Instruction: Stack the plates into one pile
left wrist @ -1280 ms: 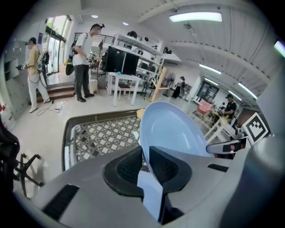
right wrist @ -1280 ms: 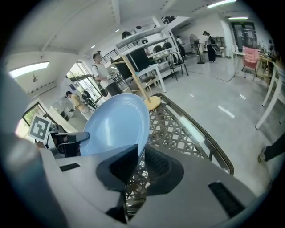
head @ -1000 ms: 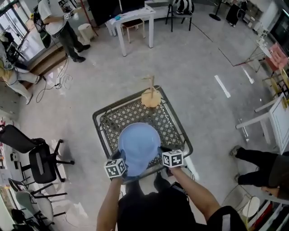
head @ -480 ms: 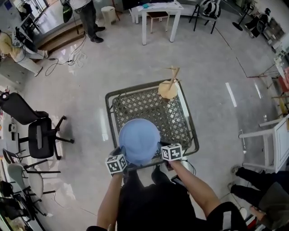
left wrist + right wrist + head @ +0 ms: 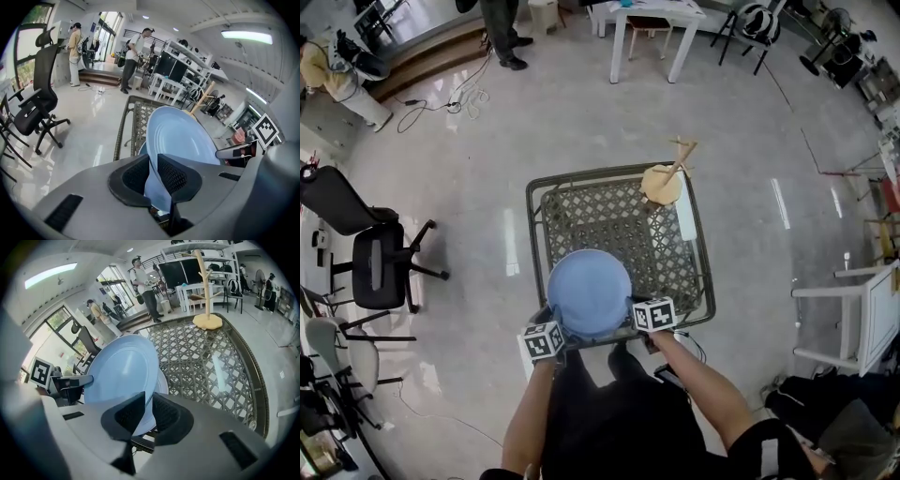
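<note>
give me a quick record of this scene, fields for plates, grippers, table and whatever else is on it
held: blue plate, gripped at opposite rims
left gripper: shut on the blue plate's left rim
right gripper: shut on its right rim
below: paler plate lying on the table under the held one; whether they touch cannot be told
table: lattice-top table, plates at its near edge
other: wooden stand at the far right corner

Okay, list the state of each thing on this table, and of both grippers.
Top plate: gripped at opposite rims, above the table.
Second plate: lies beneath it, mostly covered.
Left gripper: jaws shut on top plate.
Right gripper: jaws shut on top plate.
Wooden stand: upright at far corner.
</note>
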A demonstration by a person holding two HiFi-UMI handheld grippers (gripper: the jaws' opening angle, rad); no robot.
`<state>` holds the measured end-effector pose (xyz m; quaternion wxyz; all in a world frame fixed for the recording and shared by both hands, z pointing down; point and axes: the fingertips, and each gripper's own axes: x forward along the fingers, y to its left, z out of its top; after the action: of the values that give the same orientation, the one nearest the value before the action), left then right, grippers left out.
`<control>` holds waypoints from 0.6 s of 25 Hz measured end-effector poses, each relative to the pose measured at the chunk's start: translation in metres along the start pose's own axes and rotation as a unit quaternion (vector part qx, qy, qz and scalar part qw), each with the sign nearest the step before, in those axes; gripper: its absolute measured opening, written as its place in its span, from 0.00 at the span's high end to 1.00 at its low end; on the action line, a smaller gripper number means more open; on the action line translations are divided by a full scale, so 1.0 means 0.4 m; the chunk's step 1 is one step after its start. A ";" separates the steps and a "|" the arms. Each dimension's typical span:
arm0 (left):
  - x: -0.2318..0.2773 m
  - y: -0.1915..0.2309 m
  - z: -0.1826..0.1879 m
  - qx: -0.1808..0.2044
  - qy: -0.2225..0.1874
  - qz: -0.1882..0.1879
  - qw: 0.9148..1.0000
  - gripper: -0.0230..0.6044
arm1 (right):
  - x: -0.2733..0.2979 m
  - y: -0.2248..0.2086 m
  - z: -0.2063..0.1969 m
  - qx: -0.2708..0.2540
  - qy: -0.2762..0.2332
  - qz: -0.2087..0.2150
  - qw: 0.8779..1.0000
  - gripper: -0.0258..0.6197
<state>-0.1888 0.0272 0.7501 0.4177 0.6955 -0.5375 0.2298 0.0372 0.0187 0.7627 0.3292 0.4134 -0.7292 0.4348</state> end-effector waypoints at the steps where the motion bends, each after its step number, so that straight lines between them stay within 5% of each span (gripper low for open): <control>1: 0.003 0.006 -0.006 -0.002 0.002 0.002 1.000 0.87 | 0.008 0.001 -0.002 -0.002 0.005 0.000 1.000 0.89; 15: 0.056 0.034 -0.108 -0.007 0.044 0.005 0.999 0.85 | 0.088 -0.029 -0.064 -0.001 0.065 -0.015 0.998 0.89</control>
<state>-0.1890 0.0495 0.7955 0.4448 0.6794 -0.5231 0.2589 0.0349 0.0275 0.8069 0.3826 0.3953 -0.7002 0.4550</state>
